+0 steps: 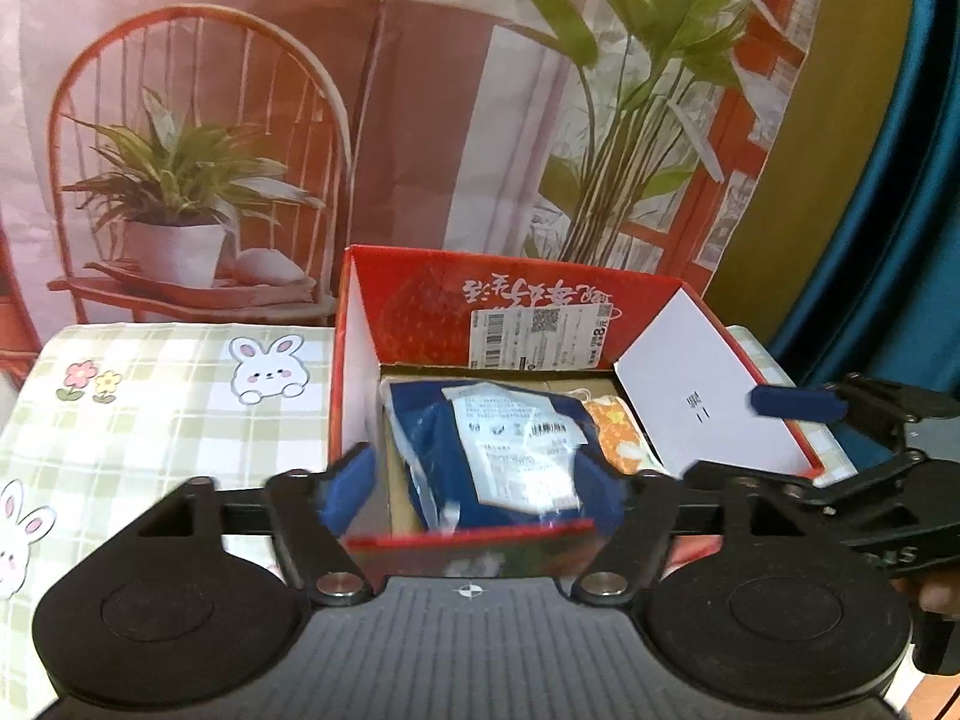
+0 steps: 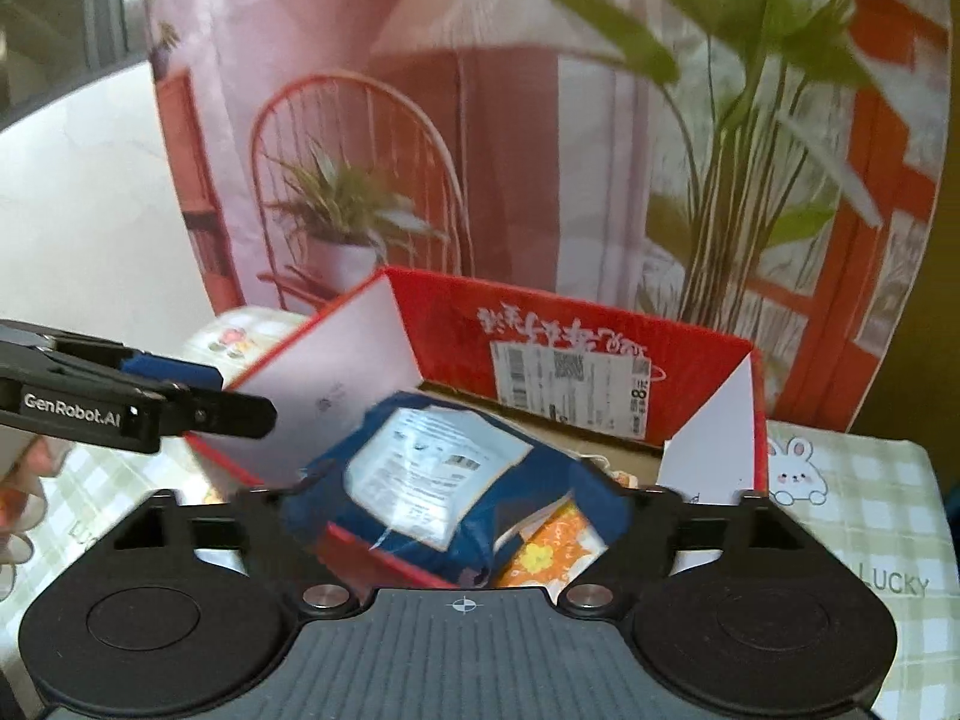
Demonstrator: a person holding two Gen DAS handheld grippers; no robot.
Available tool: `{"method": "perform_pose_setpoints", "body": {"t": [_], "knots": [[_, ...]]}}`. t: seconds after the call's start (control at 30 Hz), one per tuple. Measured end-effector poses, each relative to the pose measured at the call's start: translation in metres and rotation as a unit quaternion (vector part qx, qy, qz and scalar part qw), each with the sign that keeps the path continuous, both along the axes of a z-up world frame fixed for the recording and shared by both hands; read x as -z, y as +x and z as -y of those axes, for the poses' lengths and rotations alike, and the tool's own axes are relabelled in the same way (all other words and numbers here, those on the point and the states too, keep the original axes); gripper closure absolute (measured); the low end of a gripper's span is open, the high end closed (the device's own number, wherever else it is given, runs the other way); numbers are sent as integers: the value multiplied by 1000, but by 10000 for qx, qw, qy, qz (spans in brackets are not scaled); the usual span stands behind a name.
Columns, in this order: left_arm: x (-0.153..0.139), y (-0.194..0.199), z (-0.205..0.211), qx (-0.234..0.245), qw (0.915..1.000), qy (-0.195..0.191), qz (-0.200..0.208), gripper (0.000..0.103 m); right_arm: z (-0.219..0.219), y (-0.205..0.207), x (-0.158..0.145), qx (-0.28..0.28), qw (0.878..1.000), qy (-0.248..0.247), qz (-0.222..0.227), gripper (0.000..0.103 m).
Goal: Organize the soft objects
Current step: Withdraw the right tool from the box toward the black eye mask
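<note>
A red cardboard box (image 1: 432, 312) stands open on the table, flaps up. Inside lies a blue soft item in a clear plastic bag with a white label (image 1: 498, 450), and an orange flowered soft item (image 1: 618, 429) is tucked beside it on the right. My left gripper (image 1: 474, 495) hovers over the box's near edge, jaws wide and open; the bag lies below, free of the pads. In the right wrist view my right gripper (image 2: 462, 504) is open too, above the blue bag (image 2: 444, 468) and the orange item (image 2: 552, 552) in the box (image 2: 450, 324). Each gripper shows in the other's view.
A green checked tablecloth with bunny prints (image 1: 150, 396) covers the table on both sides of the box (image 2: 852, 510). Behind hangs a printed backdrop of a chair and plants (image 1: 198, 180). A hand (image 2: 24, 480) holds the left gripper.
</note>
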State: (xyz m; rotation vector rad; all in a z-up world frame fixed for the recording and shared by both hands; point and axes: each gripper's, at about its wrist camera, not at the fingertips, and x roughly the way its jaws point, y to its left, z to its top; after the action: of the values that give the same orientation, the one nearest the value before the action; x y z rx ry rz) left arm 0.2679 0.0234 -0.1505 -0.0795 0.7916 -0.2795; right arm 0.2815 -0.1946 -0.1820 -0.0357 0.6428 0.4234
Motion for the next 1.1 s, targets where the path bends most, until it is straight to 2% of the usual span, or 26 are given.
{"method": "perform_pose_setpoints", "body": {"t": [0.03,0.07,0.1,0.3,0.4,0.6,0.73,0.9,1.0,1.1], "knots": [[-1,-8,0,-27,10000,54,32,13,1,-7,-1,-16,10000,15,64,6],[-2,-14,0,-38,9999,99,54,5,2,-14,-2,-16,9999,25,118,3],[-3,-21,0,-52,9998,155,75,3,2,-20,-3,-7,9999,41,151,1],[-4,-60,-5,-66,9993,355,120,0,9,-59,-1,325,9983,167,447,0],[-2,-78,-8,-112,9991,390,128,0,15,-81,1,280,9972,382,575,0],[8,-114,-11,-141,9997,186,39,0,17,-122,12,391,9960,566,575,0],[16,-137,-6,-103,9998,113,102,0,21,-144,27,440,9955,764,334,0],[31,-156,3,-201,9997,-43,110,0,34,-161,52,599,9912,1146,-301,0],[41,-163,9,-158,9999,34,9,0,41,-173,65,871,9897,1077,-347,0],[48,-166,13,-175,9997,135,-65,0,49,-175,79,1059,9830,1130,-984,0]]}}
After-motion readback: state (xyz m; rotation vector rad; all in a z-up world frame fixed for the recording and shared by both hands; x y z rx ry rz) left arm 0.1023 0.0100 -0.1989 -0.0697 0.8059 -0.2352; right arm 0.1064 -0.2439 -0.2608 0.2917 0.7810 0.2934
